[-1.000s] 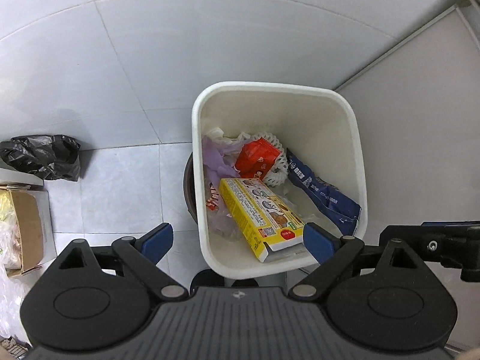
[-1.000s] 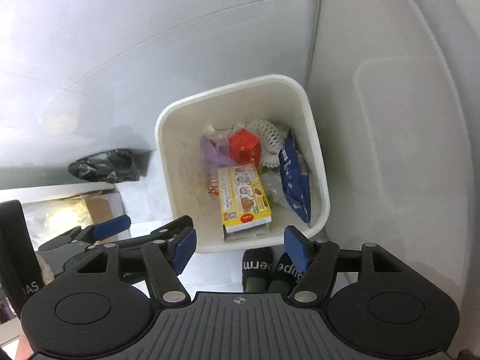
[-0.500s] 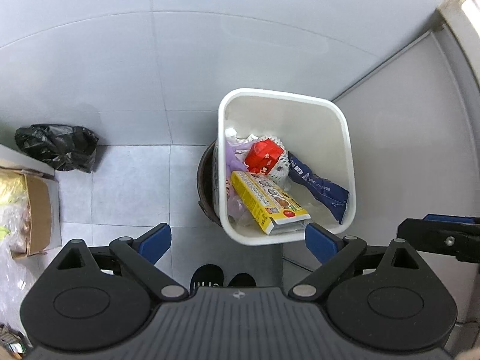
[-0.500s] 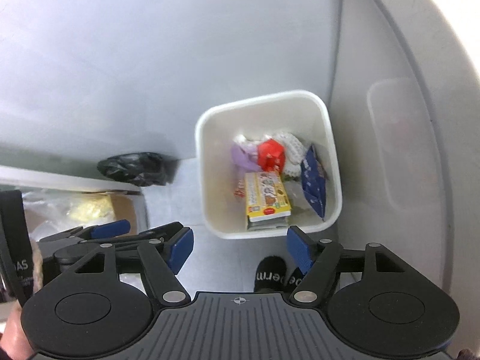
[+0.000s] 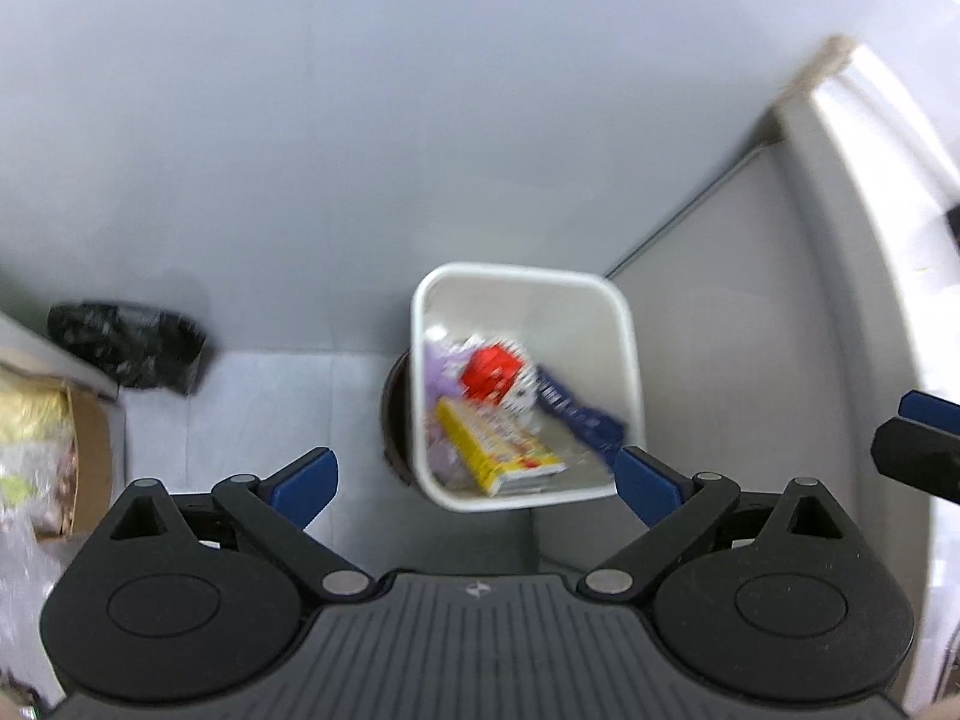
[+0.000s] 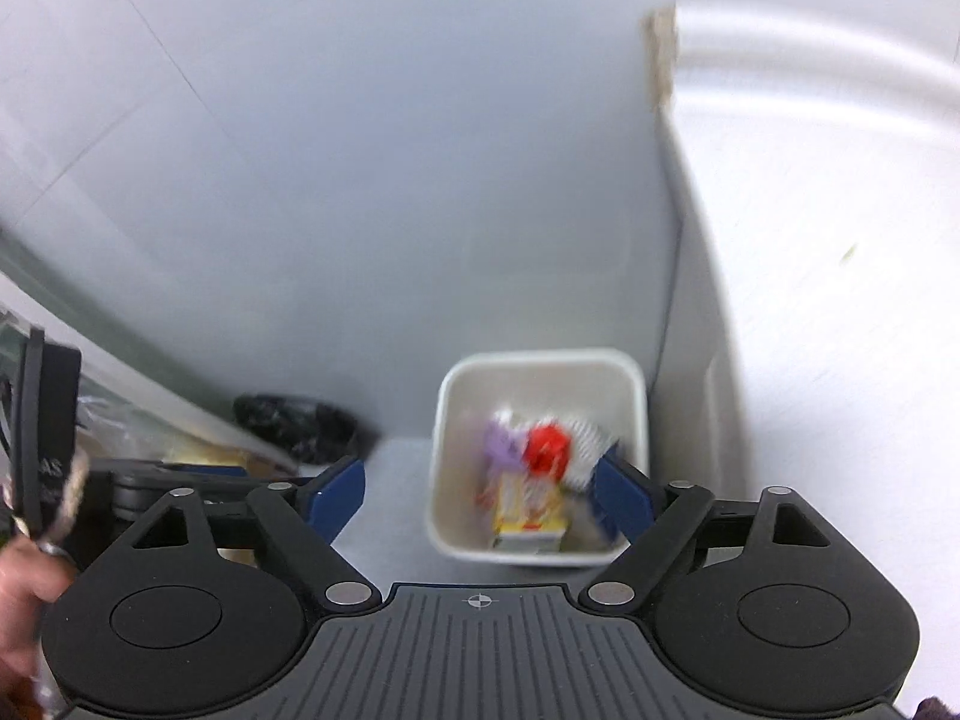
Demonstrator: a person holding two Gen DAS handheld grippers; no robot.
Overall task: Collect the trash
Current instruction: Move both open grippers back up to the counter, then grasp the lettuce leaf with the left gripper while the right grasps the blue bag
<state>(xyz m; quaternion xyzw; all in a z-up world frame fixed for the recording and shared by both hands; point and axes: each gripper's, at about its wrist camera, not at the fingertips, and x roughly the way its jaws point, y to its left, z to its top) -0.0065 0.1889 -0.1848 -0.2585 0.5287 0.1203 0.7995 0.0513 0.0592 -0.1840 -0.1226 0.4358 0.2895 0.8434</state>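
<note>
Trash [image 5: 501,414], colourful wrappers, boxes, blurred

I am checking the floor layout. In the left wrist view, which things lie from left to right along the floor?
Cardboard box → black plastic bag → white trash bin → the other hand-held gripper at the right edge.

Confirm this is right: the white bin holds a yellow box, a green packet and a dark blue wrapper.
Not quite. The packet is red, not green, as the left wrist view shows. The white bin does hold the yellow box and the dark blue wrapper.
</note>
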